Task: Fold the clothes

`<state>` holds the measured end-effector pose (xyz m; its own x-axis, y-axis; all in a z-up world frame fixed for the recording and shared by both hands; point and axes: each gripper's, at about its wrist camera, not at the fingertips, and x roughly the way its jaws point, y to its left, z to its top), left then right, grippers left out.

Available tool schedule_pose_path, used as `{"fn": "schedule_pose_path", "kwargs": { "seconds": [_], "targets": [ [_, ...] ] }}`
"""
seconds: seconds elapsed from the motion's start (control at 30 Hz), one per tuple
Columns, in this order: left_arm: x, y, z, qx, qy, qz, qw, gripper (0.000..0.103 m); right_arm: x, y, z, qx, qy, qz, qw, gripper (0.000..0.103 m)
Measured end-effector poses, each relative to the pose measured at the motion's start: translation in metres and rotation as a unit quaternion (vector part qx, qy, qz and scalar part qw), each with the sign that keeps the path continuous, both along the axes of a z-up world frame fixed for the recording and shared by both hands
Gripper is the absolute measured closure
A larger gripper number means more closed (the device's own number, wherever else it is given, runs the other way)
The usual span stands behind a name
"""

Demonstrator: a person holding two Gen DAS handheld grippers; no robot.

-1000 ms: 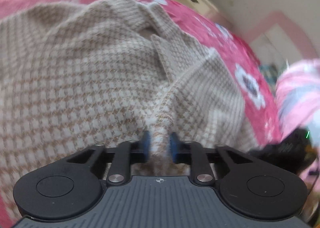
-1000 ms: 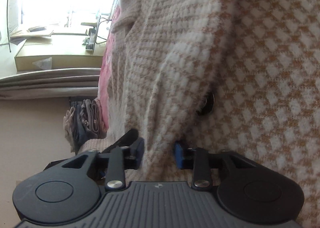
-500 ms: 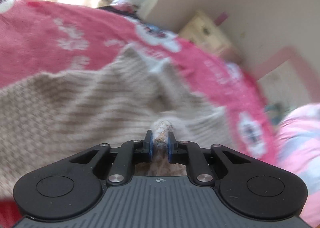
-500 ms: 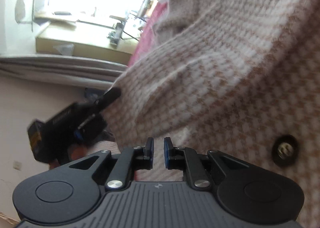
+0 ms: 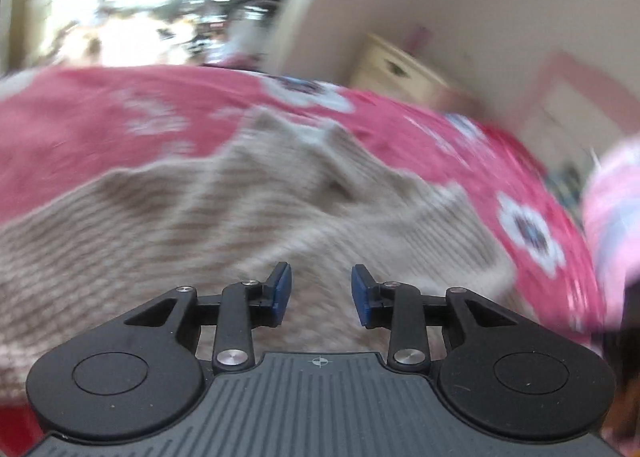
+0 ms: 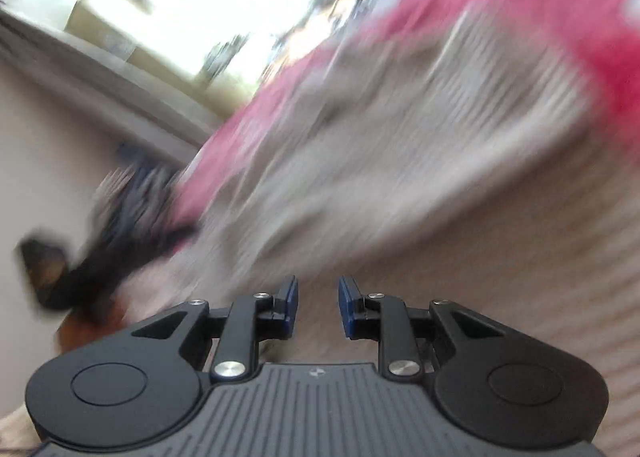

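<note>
A beige and white houndstooth knit cardigan (image 5: 208,225) lies spread on a red bedcover (image 5: 100,117) with white flowers. My left gripper (image 5: 321,291) hovers open just above its near part, nothing between the blue pads. In the right wrist view the same cardigan (image 6: 420,145) fills the middle and right, heavily blurred by motion. My right gripper (image 6: 318,303) is open over it with a narrow gap between the pads and no cloth in it. The other gripper (image 6: 80,257) shows as a dark blur at the left.
A cream drawer unit (image 5: 396,69) stands against the wall beyond the bed. A pink patterned bundle (image 5: 612,225) lies at the bed's right edge. A bright window with a sill (image 6: 168,17) lies beyond the bed's left side.
Both grippers have let go of the cardigan and opened. They have pulled back and up from the cloth, so more of the red bedcover shows.
</note>
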<state>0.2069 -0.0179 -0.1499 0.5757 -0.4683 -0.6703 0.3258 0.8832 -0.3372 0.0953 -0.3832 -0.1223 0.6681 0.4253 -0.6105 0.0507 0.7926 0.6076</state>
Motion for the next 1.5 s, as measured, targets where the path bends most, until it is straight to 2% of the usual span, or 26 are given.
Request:
{"fn": "schedule_pose_path", "kwargs": {
  "seconds": [0.07,0.13,0.23,0.33,0.43,0.47,0.53,0.7,0.9,1.03,1.13,1.27,1.33,1.37,1.4,1.5],
  "targets": [
    [-0.004,-0.009,-0.005,0.017,-0.004,-0.013,0.9998,0.07,0.002,-0.019,0.016,-0.104,-0.044,-0.046,0.992,0.078],
    [-0.009,-0.017,-0.011,0.034,-0.008,-0.025,0.9991,0.07,0.012,-0.032,0.021,-0.18,-0.072,-0.078,0.978,0.079],
    [-0.015,-0.03,-0.019,0.06,-0.013,-0.044,0.9971,0.069,0.028,-0.042,0.01,-0.214,-0.081,-0.103,0.968,0.081],
    [-0.02,-0.041,-0.026,0.08,-0.018,-0.059,0.9949,0.068,0.048,-0.039,-0.028,-0.24,-0.038,-0.073,0.967,0.082],
    [-0.022,-0.038,-0.027,0.076,-0.02,-0.054,0.9955,0.067,0.048,-0.029,-0.04,-0.279,-0.028,-0.041,0.959,0.084],
    [-0.023,-0.037,-0.027,0.074,-0.021,-0.052,0.9957,0.067,0.048,-0.028,-0.04,-0.281,-0.029,-0.033,0.959,0.082],
    [-0.026,-0.036,-0.028,0.073,-0.023,-0.05,0.9959,0.067,0.051,-0.03,-0.024,-0.245,-0.046,-0.034,0.968,0.083],
    [-0.028,-0.035,-0.028,0.075,-0.025,-0.051,0.9956,0.066,0.103,-0.037,-0.024,-0.252,-0.054,-0.047,0.965,0.083],
    [-0.029,-0.029,-0.03,0.07,-0.029,-0.055,0.9956,0.066,0.175,-0.067,-0.053,-0.194,-0.002,-0.067,0.979,0.086],
    [-0.028,-0.025,-0.032,0.066,-0.032,-0.057,0.9957,0.066,0.19,-0.091,-0.044,-0.136,0.009,-0.109,0.985,0.086],
    [-0.028,-0.022,-0.033,0.063,-0.034,-0.059,0.9957,0.066,0.171,-0.104,-0.022,-0.11,-0.023,-0.131,0.985,0.083],
    [-0.028,-0.02,-0.034,0.058,-0.034,-0.059,0.996,0.066,0.127,-0.094,-0.005,-0.155,-0.045,-0.094,0.982,0.083],
    [-0.027,-0.018,-0.035,0.056,-0.033,-0.059,0.9962,0.066,0.118,-0.089,-0.006,-0.17,-0.045,-0.096,0.98,0.083],
    [-0.027,-0.018,-0.035,0.054,-0.033,-0.058,0.9963,0.066,0.113,-0.087,-0.007,-0.178,-0.045,-0.097,0.978,0.082],
    [-0.027,-0.017,-0.035,0.053,-0.033,-0.058,0.9963,0.066,0.109,-0.084,-0.008,-0.186,-0.045,-0.098,0.977,0.072],
    [-0.026,-0.016,-0.036,0.05,-0.032,-0.058,0.9966,0.066,0.095,-0.077,-0.01,-0.208,-0.045,-0.1,0.972,0.068]
  ]
}}
